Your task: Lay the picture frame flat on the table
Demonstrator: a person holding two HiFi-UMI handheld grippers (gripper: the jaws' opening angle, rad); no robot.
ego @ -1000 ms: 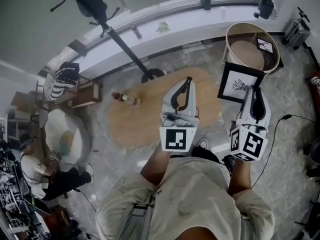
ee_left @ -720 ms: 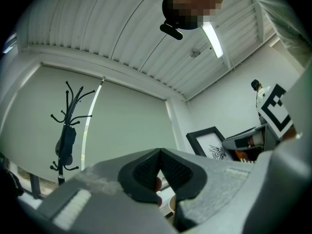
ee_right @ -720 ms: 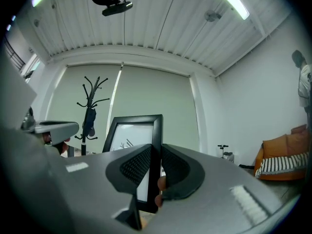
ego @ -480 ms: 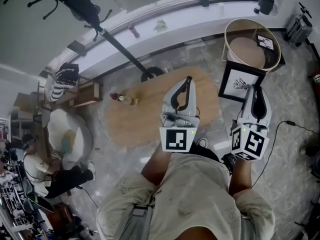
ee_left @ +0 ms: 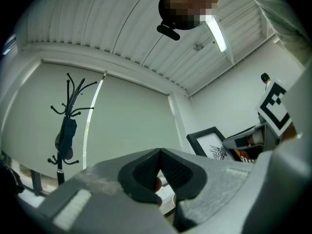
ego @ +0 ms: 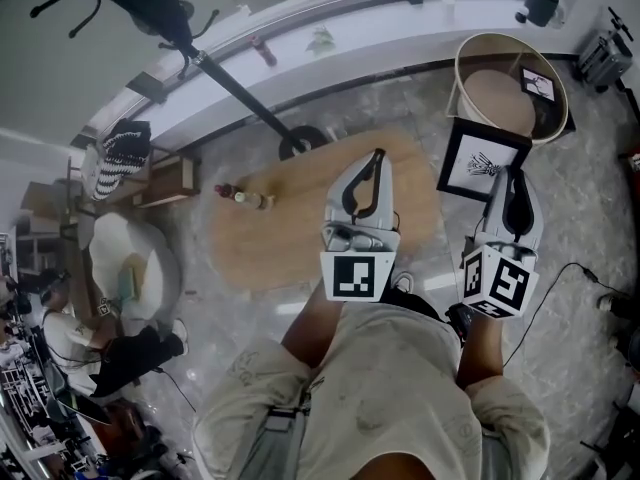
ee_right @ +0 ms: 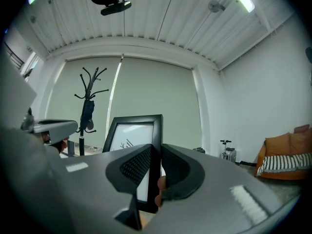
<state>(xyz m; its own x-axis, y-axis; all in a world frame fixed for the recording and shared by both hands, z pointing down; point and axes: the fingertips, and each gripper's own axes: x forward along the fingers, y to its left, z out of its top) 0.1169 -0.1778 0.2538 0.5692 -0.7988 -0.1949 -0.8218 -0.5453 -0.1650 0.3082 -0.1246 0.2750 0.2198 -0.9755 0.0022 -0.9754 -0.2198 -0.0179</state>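
Black-edged and upright, the picture frame (ego: 480, 165) hangs off the counter's (ego: 290, 228) right end, between its rim and a round basket (ego: 505, 88) on the floor. The head view alone shows this placing. It also shows a small bottle (ego: 245, 197) near the counter's left end and bare wood across the rest.

The right gripper view adds the grip. The right claw (ee_right: 156, 146) is clamped on the frame's (ee_right: 132, 130) right-hand edge, with the pads pressed on both faces. A coat stand (ee_right: 88, 111) rises behind.

The left gripper view shows the left claw (ee_left: 160, 151) closed, tips meeting with nothing between them. The frame (ee_left: 209, 143) stands off to its right.

In the head view the left claw (ego: 377, 154) hovers over the counter's right half and the right claw (ego: 513, 173) sits at the frame's lower right.

Against a second ago, both claws and the frame sit in almost the same spot in the head view. The basket and the far wall have slid slightly upward.
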